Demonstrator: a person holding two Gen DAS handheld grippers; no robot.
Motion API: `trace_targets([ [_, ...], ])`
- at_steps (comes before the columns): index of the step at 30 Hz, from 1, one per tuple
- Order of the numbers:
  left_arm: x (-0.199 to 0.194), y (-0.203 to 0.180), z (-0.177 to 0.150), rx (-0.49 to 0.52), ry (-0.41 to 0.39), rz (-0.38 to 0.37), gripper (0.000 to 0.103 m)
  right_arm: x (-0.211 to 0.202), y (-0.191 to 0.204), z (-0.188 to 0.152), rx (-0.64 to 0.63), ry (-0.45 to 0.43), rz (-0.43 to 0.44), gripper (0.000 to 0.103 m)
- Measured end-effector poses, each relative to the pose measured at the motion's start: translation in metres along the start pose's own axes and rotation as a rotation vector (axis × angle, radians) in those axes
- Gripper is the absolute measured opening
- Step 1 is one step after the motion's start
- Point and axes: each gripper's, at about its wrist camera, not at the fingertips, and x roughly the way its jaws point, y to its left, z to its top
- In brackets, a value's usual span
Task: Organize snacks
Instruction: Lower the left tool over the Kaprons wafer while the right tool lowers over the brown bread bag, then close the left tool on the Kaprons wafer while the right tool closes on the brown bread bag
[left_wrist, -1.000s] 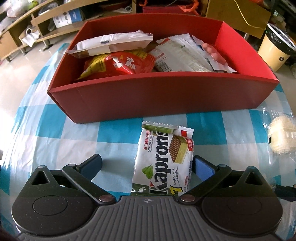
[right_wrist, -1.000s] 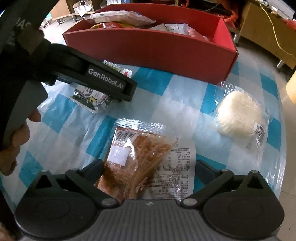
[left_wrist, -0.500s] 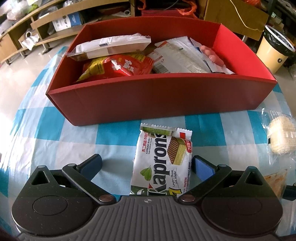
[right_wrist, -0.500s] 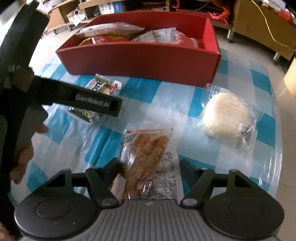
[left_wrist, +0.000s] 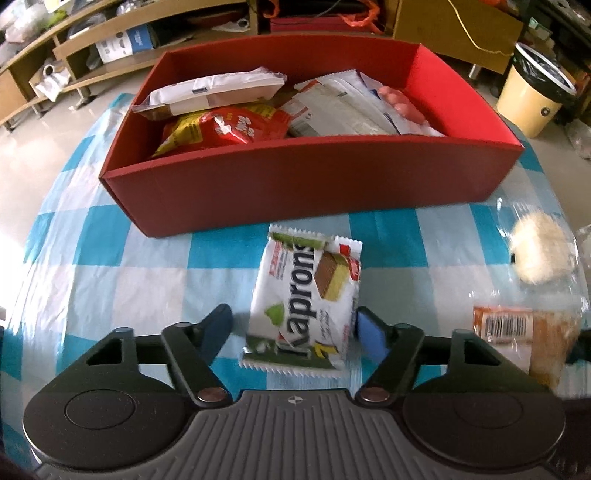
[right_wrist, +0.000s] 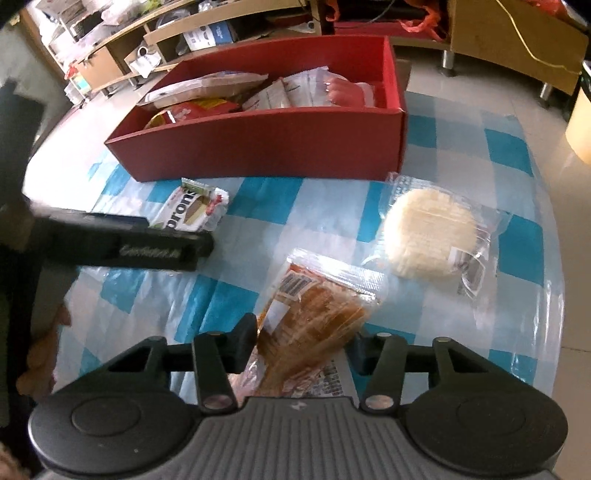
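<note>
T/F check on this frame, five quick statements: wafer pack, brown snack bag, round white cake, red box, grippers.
1. The Kaprons wafer pack lies inside the red box. False: it is on the checked cloth in front of the box.
2. The right gripper straddles the brown snack bag. True.
3. The red box is empty. False: several packets lie in it.
4. The round white cake is in clear wrap. True.
5. The left gripper holds the white cake. False: the wafer pack sits between its jaws.
</note>
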Motion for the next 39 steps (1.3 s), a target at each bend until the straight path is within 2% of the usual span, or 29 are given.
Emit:
trace_targets([
  [1, -0.002, 0.0, -0.002, 0.001, 0.002, -0.006, 0.069, 0.001, -0.002, -0.001, 0.005, 0.007, -0.006, 0.048],
  [3, -0.006, 0.002, -0.005, -0.007, 0.013, -0.043, 0.066, 0.0, -0.007, -0.002, 0.025, 0.011, -0.001, 0.048],
  [6, -0.012, 0.004, -0.012, -0.021, 0.031, -0.102, 0.068, -0.001, -0.012, -0.002, 0.039, 0.018, -0.012, 0.05],
  [10, -0.022, 0.019, -0.014, -0.085, 0.011, -0.121, 0.091, -0.001, -0.017, -0.003, 0.053, 0.029, -0.015, 0.053],
  [12, -0.022, 0.027, -0.008, -0.126, -0.009, -0.111, 0.098, 0.0, -0.019, -0.003, 0.058, 0.032, -0.025, 0.063],
  [14, -0.018, 0.034, -0.001, -0.192, -0.018, -0.101, 0.102, 0.003, -0.023, -0.003, 0.079, 0.037, -0.02, 0.068],
  [17, -0.002, 0.031, 0.007, -0.239, 0.014, -0.114, 0.102, 0.004, -0.025, 0.0, 0.088, 0.03, -0.012, 0.069],
  [20, 0.012, 0.012, 0.013, -0.197, 0.021, -0.042, 0.099, 0.004, -0.026, -0.001, 0.087, 0.021, 0.005, 0.077],
  [22, 0.014, -0.003, 0.016, -0.122, 0.002, 0.034, 0.086, 0.004, -0.026, -0.002, 0.082, 0.01, 0.02, 0.081],
  [23, 0.013, -0.008, 0.016, -0.097, -0.005, 0.043, 0.083, 0.004, -0.027, -0.003, 0.072, 0.0, 0.017, 0.081],
  [25, 0.008, -0.008, 0.014, -0.099, -0.015, 0.028, 0.065, 0.002, -0.027, -0.003, 0.043, -0.013, -0.013, 0.072],
  [26, 0.005, -0.009, 0.013, -0.092, -0.014, 0.021, 0.065, 0.001, -0.028, -0.002, 0.034, -0.019, -0.016, 0.069],
  [28, 0.002, -0.007, 0.007, -0.09, 0.006, 0.003, 0.065, -0.002, -0.033, -0.001, 0.055, -0.018, 0.017, 0.053],
  [32, -0.012, -0.004, -0.013, -0.087, 0.039, -0.034, 0.064, -0.004, -0.025, -0.002, -0.002, -0.021, -0.004, 0.051],
  [34, -0.018, 0.0, -0.027, -0.108, 0.064, -0.062, 0.064, -0.005, -0.024, -0.003, 0.002, -0.016, 0.02, 0.048],
  [39, -0.038, 0.009, -0.048, -0.124, 0.05, -0.084, 0.065, -0.022, -0.035, -0.001, 0.033, -0.056, 0.036, 0.041],
])
